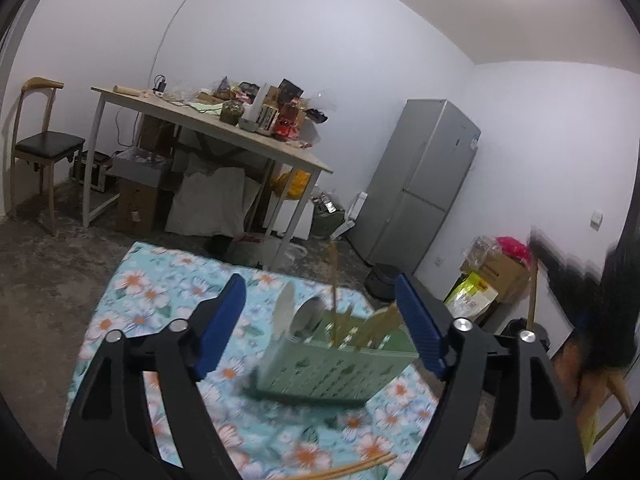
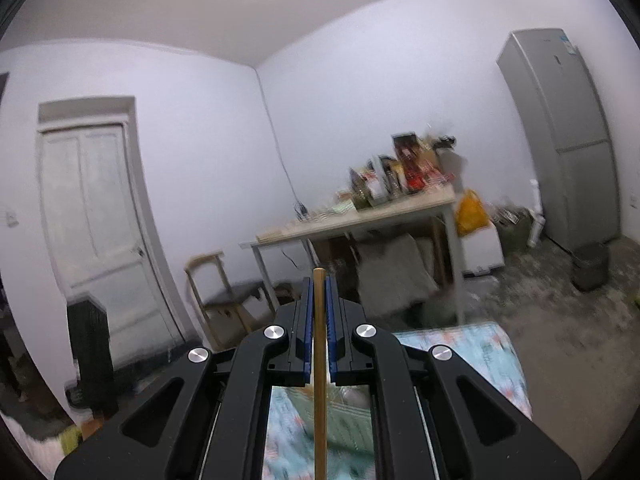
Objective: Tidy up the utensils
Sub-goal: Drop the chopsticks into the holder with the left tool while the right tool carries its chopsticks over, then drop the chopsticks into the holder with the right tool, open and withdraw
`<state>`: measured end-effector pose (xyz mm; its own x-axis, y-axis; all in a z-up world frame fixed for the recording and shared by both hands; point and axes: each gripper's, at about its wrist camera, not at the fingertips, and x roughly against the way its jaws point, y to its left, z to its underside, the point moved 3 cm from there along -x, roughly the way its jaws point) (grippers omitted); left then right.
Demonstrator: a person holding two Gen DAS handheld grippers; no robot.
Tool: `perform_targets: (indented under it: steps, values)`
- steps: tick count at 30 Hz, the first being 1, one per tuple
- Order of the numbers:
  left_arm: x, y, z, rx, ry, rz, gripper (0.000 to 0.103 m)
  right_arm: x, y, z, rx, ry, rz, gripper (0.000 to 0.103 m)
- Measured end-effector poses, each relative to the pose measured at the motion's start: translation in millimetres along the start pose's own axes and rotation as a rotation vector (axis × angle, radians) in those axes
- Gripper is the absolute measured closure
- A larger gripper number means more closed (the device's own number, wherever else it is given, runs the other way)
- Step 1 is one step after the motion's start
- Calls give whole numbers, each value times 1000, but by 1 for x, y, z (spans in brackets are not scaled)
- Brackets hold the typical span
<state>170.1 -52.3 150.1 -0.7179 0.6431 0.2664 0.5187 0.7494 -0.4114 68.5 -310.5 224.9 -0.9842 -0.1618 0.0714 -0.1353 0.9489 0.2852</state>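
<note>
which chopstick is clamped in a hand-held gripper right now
The upright chopstick pinched in the right hand-held gripper; the others stand in the green basket or lie on the cloth.

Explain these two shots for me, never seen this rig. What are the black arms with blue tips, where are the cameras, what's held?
No robot: a person holds one set of tongs per hand, a fisheye camera on each looking along its fingers. In the left view, the left tongs stand open and empty over a green utensil caddy on a floral cloth; loose chopsticks lie near the bottom edge. In the right view, the right tongs are shut on a single wooden chopstick.
</note>
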Motion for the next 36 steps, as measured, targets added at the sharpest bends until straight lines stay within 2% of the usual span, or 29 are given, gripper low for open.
perform_targets:
  steps: [7,13,16,22,26,32,36]
  values:
    - [24,28,36,-16,73,-101,18,-49,11,-44,-5,-112,-80,97]
    - [38,57,57,6,133,-179,17,-100,2,-58,-43,-150,-101,97]
    - [45,68,65,31,144,-205,17,-128,-4,-58,-38,-156,-85,97]
    - [49,83,67,69,148,-233,17,-184,-17,-27,-21,-81,-53,97]
    - [45,87,66,77,153,-236,17,-200,-25,-5,0,-6,-27,97]
    - [42,88,68,90,155,-228,17,-207,-35,17,24,114,-28,96]
    - [43,88,69,105,154,-222,17,-194,-41,28,27,179,-22,93]
